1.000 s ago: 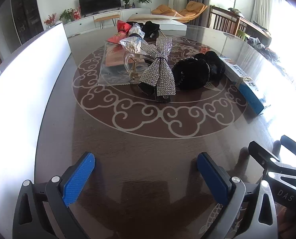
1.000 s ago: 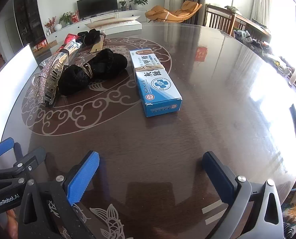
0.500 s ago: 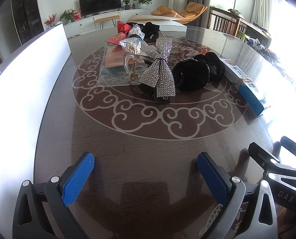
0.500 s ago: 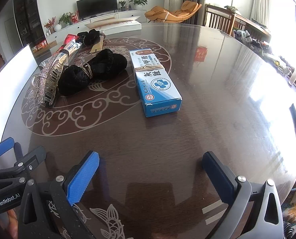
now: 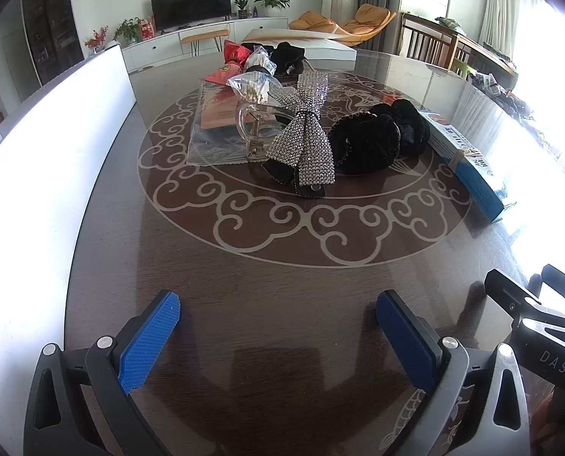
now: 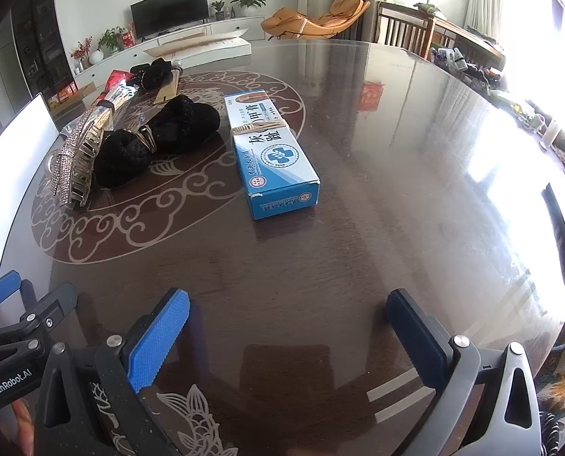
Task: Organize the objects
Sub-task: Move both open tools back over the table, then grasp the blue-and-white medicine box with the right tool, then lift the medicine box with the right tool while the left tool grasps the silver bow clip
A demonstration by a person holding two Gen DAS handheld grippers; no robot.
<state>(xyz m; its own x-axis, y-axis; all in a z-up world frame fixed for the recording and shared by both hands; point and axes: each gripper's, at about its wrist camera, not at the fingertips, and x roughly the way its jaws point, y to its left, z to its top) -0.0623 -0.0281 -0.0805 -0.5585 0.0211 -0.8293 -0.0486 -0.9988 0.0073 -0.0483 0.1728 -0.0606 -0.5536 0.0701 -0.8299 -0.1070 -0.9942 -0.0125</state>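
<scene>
A rhinestone bow clip (image 5: 306,136) (image 6: 67,167) lies at the table's middle beside a clear claw clip (image 5: 257,129) and black fuzzy scrunchies (image 5: 373,140) (image 6: 157,140). A blue medicine box (image 6: 273,155) (image 5: 468,163) with a rubber band lies to their right. A clear bag (image 5: 221,121), a packet of swabs (image 5: 254,83) and a red pouch (image 5: 233,57) sit farther back. My left gripper (image 5: 278,323) hovers open over the near table, empty. My right gripper (image 6: 288,319) is open too, well short of the box.
The dark round table (image 6: 396,190) has a pale scroll pattern. A white board (image 5: 46,159) lines its left side. A flat white box (image 5: 301,47) lies at the far edge. Chairs, a TV unit and a cluttered sideboard stand beyond.
The left wrist view has shifted slightly, with the objects a touch lower and nearer. The right gripper has hardly moved. Both stay open.
</scene>
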